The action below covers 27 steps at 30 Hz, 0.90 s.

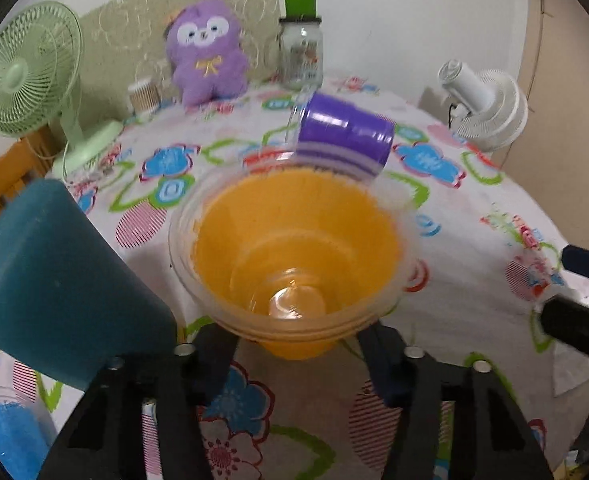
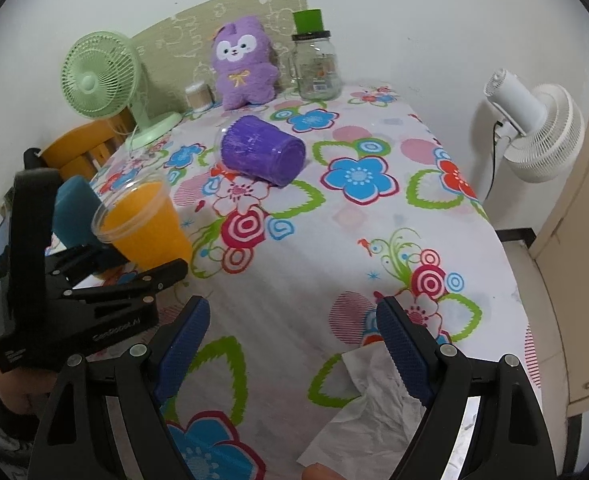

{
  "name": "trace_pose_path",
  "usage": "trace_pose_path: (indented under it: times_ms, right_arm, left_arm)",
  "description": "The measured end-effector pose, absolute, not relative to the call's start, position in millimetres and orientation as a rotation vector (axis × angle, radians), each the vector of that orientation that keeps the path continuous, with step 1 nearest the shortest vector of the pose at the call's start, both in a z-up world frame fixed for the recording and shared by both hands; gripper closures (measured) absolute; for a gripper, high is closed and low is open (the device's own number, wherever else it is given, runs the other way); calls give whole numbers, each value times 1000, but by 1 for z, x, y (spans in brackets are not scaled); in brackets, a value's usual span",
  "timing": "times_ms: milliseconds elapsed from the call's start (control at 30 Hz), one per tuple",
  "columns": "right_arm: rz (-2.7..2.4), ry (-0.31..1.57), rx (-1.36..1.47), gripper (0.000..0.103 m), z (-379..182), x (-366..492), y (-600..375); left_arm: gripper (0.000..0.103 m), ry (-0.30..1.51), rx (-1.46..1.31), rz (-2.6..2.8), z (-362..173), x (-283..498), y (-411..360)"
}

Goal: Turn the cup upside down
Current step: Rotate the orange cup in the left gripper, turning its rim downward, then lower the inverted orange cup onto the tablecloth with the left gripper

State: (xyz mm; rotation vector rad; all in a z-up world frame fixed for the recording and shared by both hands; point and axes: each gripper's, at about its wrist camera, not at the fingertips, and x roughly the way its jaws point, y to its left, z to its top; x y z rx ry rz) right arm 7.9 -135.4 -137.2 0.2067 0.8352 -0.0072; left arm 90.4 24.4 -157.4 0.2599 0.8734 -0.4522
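My left gripper point(image 1: 294, 354) is shut on an orange cup point(image 1: 296, 256) with a clear rim and holds it mouth-up, a little tilted, above the flowered tablecloth. The same cup point(image 2: 144, 224) shows at the left in the right wrist view, held by the left gripper point(image 2: 134, 260). A purple cup point(image 2: 262, 150) lies on its side on the cloth behind it; it also shows in the left wrist view point(image 1: 344, 136). My right gripper point(image 2: 290, 344) is open and empty near the table's front, above a crumpled white tissue point(image 2: 368, 404).
A teal cone-shaped cup point(image 1: 66, 280) stands left of the orange cup. A green fan point(image 2: 98, 80), a purple plush toy point(image 2: 242, 68) and a glass jar point(image 2: 316, 64) stand along the back wall. A white fan point(image 2: 534, 128) stands off the right edge.
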Motion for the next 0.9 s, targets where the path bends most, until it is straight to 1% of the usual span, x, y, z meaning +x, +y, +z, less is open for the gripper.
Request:
trace_pose_path:
  times_ms: [133,267,500,600,633,667,733,900]
  right_arm:
    - [-2,837,206,16,-138,7,-135]
    - [5,830,210,16,-137,7,-135]
    - [25,820,212,16,-135,5,-131]
    - [40,817,214,16,-135,5,-127]
    - [50,816,208,16,-134,5,-124]
    - [56,816,203,16,-134,4,-122]
    - [70,810,191,16,-131,4,-116]
    - [78,802,179,16,-128,0,-113]
  left_arm:
    - [48,871,262,-451,-155,88,24]
    - [48,863,268,-471,-136,83,27]
    - [47,1036,344,-522,-111,80,36]
    - [46,1021,401,-529,-98,70,40]
    - [43,1014,407,-531,-95,67,41]
    - [37,1002,410,-535,-90,64,42]
    - [31,988,408,-540,-84,60,43]
    - [31,976,398,-531,-85,59,46]
